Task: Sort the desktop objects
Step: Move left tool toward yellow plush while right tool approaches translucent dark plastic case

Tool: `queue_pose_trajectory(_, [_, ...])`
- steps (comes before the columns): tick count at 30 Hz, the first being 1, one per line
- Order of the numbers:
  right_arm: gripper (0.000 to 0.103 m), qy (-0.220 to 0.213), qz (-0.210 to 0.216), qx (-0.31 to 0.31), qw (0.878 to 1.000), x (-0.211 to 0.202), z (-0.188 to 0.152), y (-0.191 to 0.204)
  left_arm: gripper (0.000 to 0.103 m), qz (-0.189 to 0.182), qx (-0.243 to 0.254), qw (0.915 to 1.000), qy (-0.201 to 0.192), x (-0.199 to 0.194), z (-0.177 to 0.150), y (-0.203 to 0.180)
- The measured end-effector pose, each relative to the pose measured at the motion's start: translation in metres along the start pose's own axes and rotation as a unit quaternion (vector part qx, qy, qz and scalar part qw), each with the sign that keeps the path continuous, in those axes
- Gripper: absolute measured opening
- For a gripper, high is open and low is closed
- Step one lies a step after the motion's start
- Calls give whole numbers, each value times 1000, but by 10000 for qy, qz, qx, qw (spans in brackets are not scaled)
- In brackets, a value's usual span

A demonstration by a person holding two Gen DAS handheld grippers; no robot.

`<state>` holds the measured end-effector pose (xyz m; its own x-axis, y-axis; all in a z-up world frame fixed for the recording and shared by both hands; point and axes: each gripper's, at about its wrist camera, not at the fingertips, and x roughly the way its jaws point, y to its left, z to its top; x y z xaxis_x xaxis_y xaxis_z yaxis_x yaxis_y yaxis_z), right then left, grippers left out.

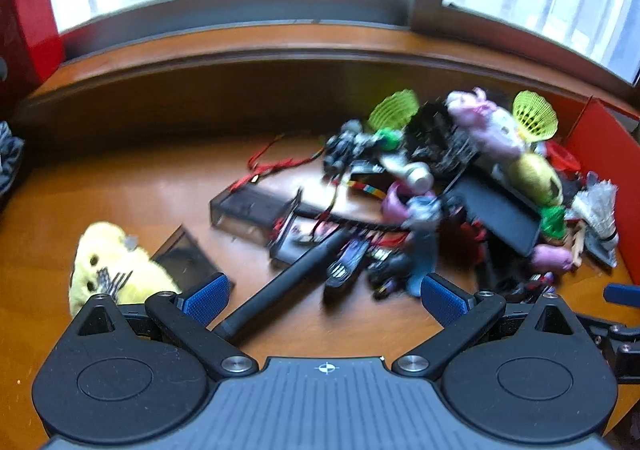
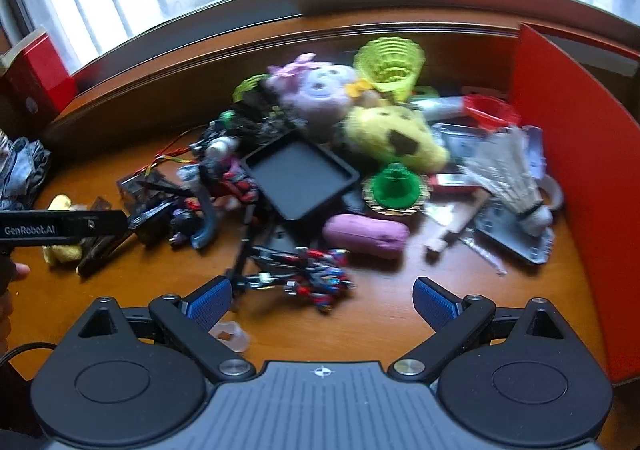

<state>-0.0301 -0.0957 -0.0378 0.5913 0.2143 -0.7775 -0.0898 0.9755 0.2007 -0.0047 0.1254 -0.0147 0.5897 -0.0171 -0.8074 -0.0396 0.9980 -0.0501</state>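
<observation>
the left gripper (image 1: 326, 296) hangs over the desk (image 1: 132, 193) with its jaws spread wide and nothing between them. just ahead of it lies a black rod (image 1: 286, 282), its long axis running slantwise from near the left finger up and away to the right, into the heap (image 1: 440, 185). to grip it across its width the jaws would need to turn; as they stand, they lie at a slant to it. off to the left, just beyond the left finger, a yellow plush (image 1: 110, 270) sits apart from the heap, touching a dark clear box (image 1: 186, 258).

the right gripper (image 2: 322, 302) is also spread and empty. directly ahead of it, near its left finger, lies a tangle of small red and blue toys (image 2: 304, 276); beyond that a pink plush (image 2: 366, 236), long axis across the view, and a black tray (image 2: 300, 177) tilted on the heap. a shuttlecock (image 2: 516, 185) lies toward the red divider (image 2: 568, 177) at the desk's right edge.

the left gripper seems nearer the rod and the yellow plush, the right nearer the toys and pink plush. open room lies along the near edge and the left half of the desk; the right side is walled by the divider, and the far edge by a raised sill (image 1: 280, 45). both views are blurred, so small items cannot be told.
</observation>
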Motion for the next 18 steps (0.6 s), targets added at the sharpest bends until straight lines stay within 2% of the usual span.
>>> queue_pose_trajectory(8, [98,124,116,-413,9990,10,4,24,103,-167,-251,9994,164,11,-16,10])
queue_pose_trajectory(16, [96,73,377,-780,9962,24,19,23,103,76,-326,9994,107,5,-26,4])
queue_pose_trajectory(18, [88,84,449,-855,9953,28,22,21,103,220,-334,9992,64,2,-29,2])
